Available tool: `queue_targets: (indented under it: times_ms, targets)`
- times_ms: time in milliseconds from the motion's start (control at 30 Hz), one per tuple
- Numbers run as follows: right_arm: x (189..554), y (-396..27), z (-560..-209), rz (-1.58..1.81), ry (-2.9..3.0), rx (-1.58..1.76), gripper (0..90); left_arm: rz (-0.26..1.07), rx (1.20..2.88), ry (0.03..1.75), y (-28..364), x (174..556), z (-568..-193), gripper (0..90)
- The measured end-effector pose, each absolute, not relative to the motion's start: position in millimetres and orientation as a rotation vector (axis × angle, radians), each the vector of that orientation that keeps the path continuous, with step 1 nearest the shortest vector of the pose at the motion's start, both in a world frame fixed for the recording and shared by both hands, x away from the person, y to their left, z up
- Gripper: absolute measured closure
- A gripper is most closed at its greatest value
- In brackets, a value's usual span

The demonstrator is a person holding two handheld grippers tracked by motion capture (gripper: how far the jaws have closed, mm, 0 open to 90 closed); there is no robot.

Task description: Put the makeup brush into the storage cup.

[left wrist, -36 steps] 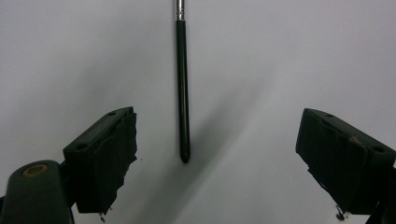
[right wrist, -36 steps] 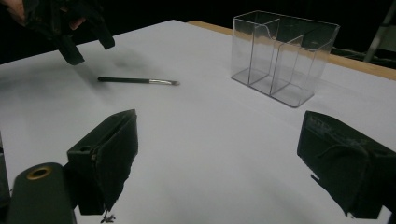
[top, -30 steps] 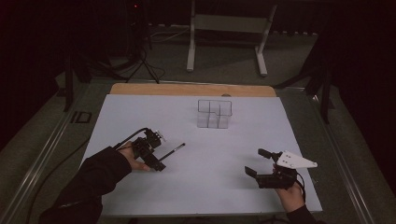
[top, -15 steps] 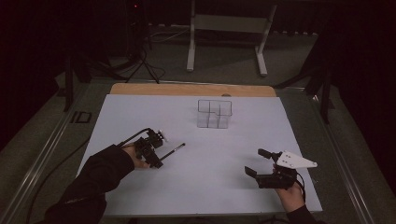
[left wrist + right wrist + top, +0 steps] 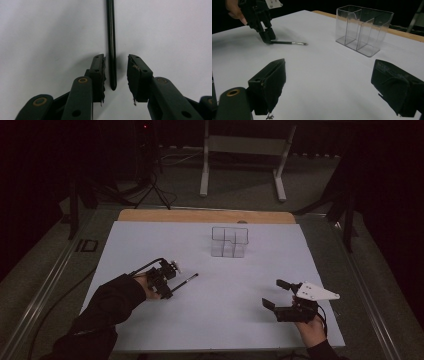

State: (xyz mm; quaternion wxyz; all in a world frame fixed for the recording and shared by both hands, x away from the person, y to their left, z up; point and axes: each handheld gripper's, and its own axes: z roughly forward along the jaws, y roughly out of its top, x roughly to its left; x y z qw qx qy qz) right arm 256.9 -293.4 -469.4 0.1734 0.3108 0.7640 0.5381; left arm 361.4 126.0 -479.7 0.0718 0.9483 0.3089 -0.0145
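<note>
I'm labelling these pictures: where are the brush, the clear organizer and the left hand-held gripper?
brush [image 5: 111,45]: left gripper view, on the black handle.
clear organizer [image 5: 362,27]: right gripper view, on its front wall.
left hand-held gripper [image 5: 115,75]: left gripper view, midway between its fingertips.

Thin brush at left, clear organizer at the far middle, one gripper to each side of the table.

On the table [image 5: 220,320], the organizer [image 5: 229,241] stands toward the far edge, near the middle, well apart from both grippers. The brush [image 5: 185,280] lies flat in front of it and to the left. The left gripper [image 5: 167,286] sits at the brush's near end, which lies between its jaws, close beside one pad [image 5: 100,72] and apart from the other. The right gripper [image 5: 272,295] rests near the table's front right, well apart from the brush, with the organizer behind it and to its left.
</note>
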Motion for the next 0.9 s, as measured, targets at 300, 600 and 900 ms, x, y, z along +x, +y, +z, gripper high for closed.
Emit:
queue_targets:
  times_ms: [300,600,900]
  targets:
    - [257,-294,-469,1.531,2.166,0.881,12.5,-0.036,2.897,0.911,123,362,-485,79.8]
    - [257,-293,-469,1.531,2.168,0.888,12.5,0.013,2.915,0.849,122,358,-486,81.8]
    - [257,-293,-470,1.527,2.171,0.889,12.6,0.079,2.966,0.814,114,353,-486,85.1]
